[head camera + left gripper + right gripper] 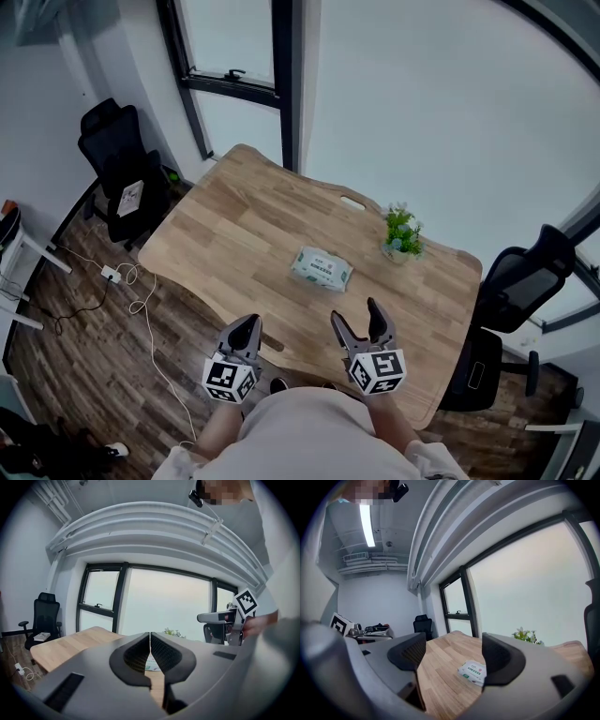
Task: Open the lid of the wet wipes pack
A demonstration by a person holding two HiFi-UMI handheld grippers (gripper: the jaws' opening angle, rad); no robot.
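Note:
A white and green wet wipes pack lies flat near the middle of the wooden table, its lid down. My left gripper hovers at the table's near edge with its jaws shut and nothing between them. My right gripper hangs beside it, open and empty, a little nearer the pack. In the right gripper view the pack shows between the spread jaws, well ahead of the right gripper. The left gripper hides most of the pack in the left gripper view.
A small potted plant stands at the far right of the table. Black office chairs sit at the left and right. A power strip and white cable lie on the floor at the left.

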